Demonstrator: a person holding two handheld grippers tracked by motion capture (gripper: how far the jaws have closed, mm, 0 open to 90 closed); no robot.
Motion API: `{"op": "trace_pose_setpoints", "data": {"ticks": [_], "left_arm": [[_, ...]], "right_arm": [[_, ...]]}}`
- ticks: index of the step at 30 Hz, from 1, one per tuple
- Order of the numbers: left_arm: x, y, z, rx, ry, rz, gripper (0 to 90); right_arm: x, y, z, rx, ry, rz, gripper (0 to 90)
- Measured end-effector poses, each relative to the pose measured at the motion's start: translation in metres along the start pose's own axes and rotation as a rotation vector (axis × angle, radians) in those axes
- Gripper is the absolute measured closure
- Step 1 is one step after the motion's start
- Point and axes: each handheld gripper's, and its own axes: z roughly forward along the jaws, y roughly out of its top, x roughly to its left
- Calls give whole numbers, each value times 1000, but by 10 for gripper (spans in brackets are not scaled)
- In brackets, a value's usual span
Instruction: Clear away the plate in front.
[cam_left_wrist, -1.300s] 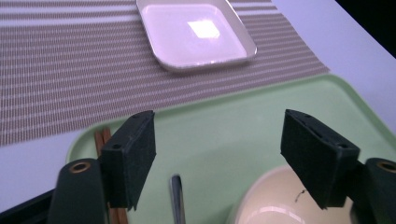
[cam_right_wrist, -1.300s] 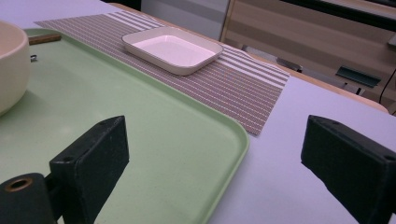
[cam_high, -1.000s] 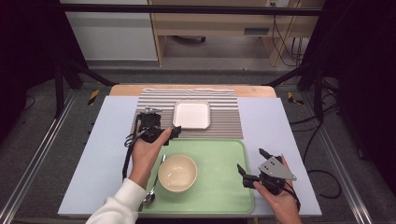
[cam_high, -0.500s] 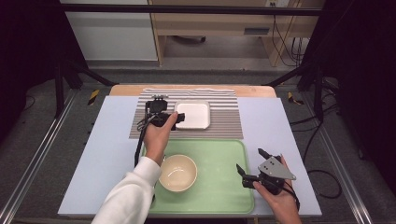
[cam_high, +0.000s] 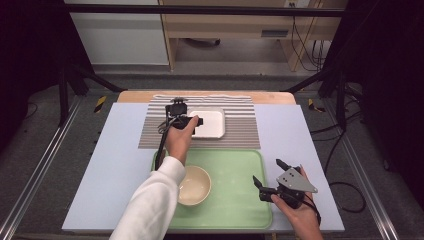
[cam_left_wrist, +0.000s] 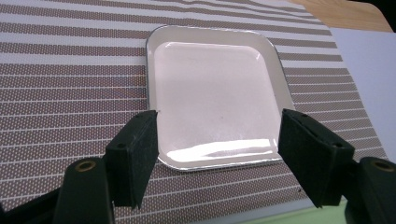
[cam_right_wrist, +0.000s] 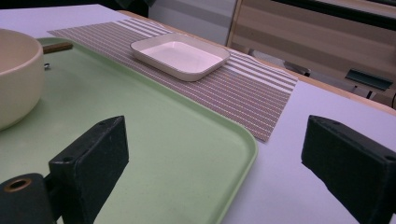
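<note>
A white square dish lies on a striped placemat at the back of the table. My left gripper hovers at the dish's left edge. In the left gripper view its jaws frame the near rim of the dish. They have just been closing, still stand apart, and the pads touch nothing. My right gripper rests open over the right edge of the green tray, with nothing between its fingers. A cream bowl sits on the tray's left half.
The placemat spreads wide around the dish. In the right gripper view a brown utensil handle pokes out behind the bowl on the tray. The lilac table cover shows on both sides.
My left gripper has moved away from the bowl, forward across the placemat to the white dish, and its jaws have narrowed. The right gripper has stayed put.
</note>
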Motion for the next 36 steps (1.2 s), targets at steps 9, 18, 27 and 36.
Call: {"op": "trace_pose_setpoints", "data": {"ticks": [9, 18, 27, 36], "left_arm": [[8, 1, 20, 26, 20, -49, 349], [17, -3, 29, 67, 30, -96, 391], [32, -10, 35, 118, 20, -166, 485], [34, -14, 44, 149, 35, -179, 534]], "right_arm": [[-2, 0, -1, -7, 4, 4, 75], [-2, 0, -1, -9, 8, 5, 75], [-1, 0, -1, -8, 9, 6, 75], [-2, 0, -2, -5, 8, 8, 75]]}}
